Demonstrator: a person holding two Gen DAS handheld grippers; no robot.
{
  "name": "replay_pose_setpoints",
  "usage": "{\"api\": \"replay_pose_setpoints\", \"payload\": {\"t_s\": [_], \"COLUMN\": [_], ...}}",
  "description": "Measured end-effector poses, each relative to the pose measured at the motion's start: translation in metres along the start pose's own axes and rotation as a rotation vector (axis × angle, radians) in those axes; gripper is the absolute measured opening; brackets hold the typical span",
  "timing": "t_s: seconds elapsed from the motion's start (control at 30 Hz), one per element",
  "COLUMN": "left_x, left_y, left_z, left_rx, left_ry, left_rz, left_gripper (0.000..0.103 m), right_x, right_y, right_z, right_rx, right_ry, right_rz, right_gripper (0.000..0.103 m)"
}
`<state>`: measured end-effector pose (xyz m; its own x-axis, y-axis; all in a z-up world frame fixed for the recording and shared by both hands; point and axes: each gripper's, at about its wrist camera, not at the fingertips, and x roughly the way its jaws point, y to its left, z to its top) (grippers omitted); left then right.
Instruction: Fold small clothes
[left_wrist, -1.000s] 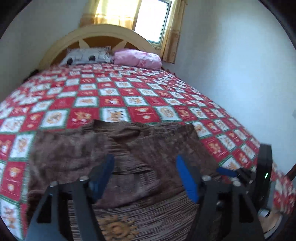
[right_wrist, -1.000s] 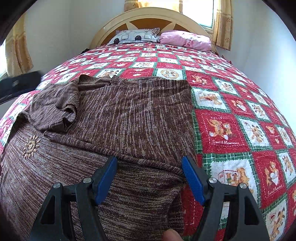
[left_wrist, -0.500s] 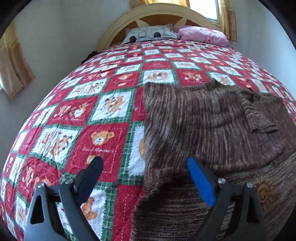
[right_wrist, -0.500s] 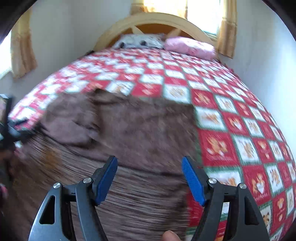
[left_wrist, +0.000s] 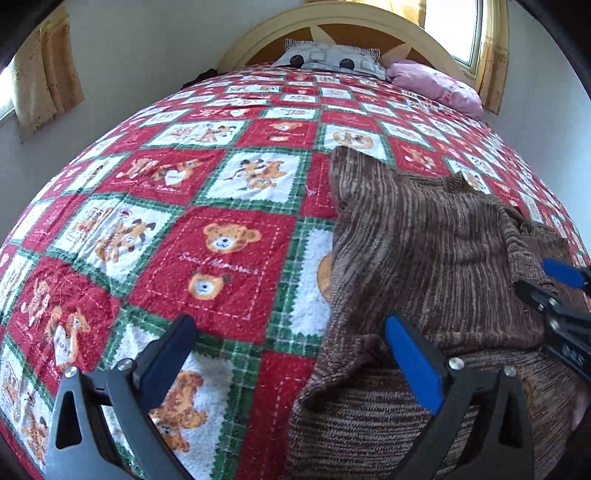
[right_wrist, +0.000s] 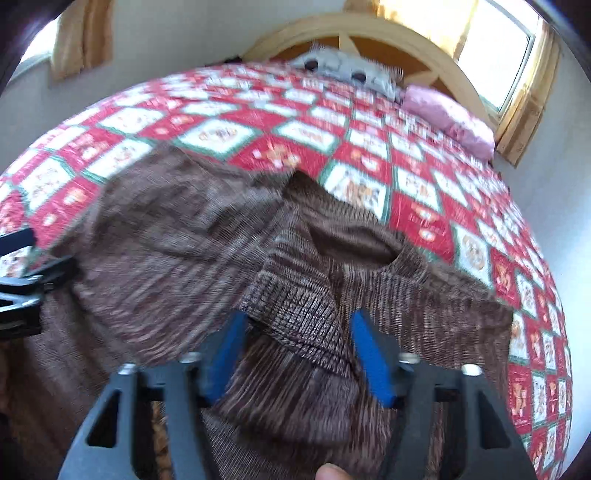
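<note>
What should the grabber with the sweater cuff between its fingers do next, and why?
Probably finish pinching. The right gripper is closing with the ribbed cuff of the brown sweater between its blue pads, not yet clearly clamped. The left gripper is opening over the sweater's edge, holding nothing.

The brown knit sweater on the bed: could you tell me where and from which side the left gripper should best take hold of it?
Grip the brown knit sweater at its left side edge, where a fold lifts off the quilt. The left gripper, jaws opening, already straddles that edge from the near side; likely pinch it there.

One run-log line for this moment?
left gripper: opening, empty, straddling brown knit sweater edge | right gripper: closing around ribbed sleeve cuff
</note>
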<state>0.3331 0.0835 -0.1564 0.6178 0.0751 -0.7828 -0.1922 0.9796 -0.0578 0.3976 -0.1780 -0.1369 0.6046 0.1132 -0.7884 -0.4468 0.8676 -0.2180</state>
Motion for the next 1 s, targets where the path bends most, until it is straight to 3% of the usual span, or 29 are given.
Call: {"api": "replay_pose_setpoints", "payload": {"t_s": [0.1,0.2,0.27,0.33,0.4,0.43,0.5,0.6,0.67,0.77,0.8,0.87,1.0], "left_x": [0.000,0.000,0.000,0.001,0.001,0.001,0.000,0.000,-0.001,-0.002,-0.002,-0.004,-0.007], "left_y": [0.000,0.000,0.001,0.001,0.001,0.002,0.001,0.002,0.003,0.004,0.004,0.005,0.009], "left_z": [-0.001,0.000,0.000,0.000,0.000,0.000,0.000,0.001,0.000,-0.001,-0.002,-0.005,-0.008], "left_rx": [-0.002,-0.002,-0.002,-0.005,-0.004,-0.006,-0.008,-0.012,-0.015,-0.015,-0.013,-0.010,-0.023], "left_ry": [-0.003,-0.002,-0.003,-0.001,-0.002,-0.001,-0.002,-0.005,-0.006,-0.002,0.002,0.005,0.002], "left_rz": [-0.006,-0.007,-0.007,-0.010,-0.009,-0.011,-0.015,-0.019,-0.022,-0.029,-0.030,-0.034,-0.044], "left_gripper": [0.103,0.103,0.103,0.103,0.103,0.103,0.103,0.103,0.103,0.103,0.103,0.103,0.103], "right_x": [0.001,-0.003,0.001,0.002,-0.006,-0.014,-0.025,-0.034,-0.032,-0.024,-0.026,-0.035,-0.045], "right_y": [-0.024,-0.060,-0.091,-0.115,-0.127,-0.127,-0.119,-0.088,-0.067,-0.051,-0.051,-0.052,-0.047], "right_z": [0.003,0.004,-0.001,-0.011,-0.019,-0.024,-0.031,-0.042,-0.046,-0.051,-0.052,-0.053,-0.061], "right_rx": [0.071,0.180,0.273,0.364,0.434,0.448,0.454,0.430,0.382,0.333,0.341,0.342,0.270], "right_ry": [-0.019,-0.043,-0.020,0.012,0.013,0.000,-0.006,0.003,0.031,0.043,0.031,0.020,0.012], "right_rz": [0.008,-0.025,-0.075,-0.061,0.015,0.077,0.182,0.329,0.352,0.279,0.288,0.295,0.303], "right_gripper": [0.019,0.019,0.019,0.019,0.025,0.036,0.049,0.049,0.048,0.025,0.011,0.006,0.006]}}
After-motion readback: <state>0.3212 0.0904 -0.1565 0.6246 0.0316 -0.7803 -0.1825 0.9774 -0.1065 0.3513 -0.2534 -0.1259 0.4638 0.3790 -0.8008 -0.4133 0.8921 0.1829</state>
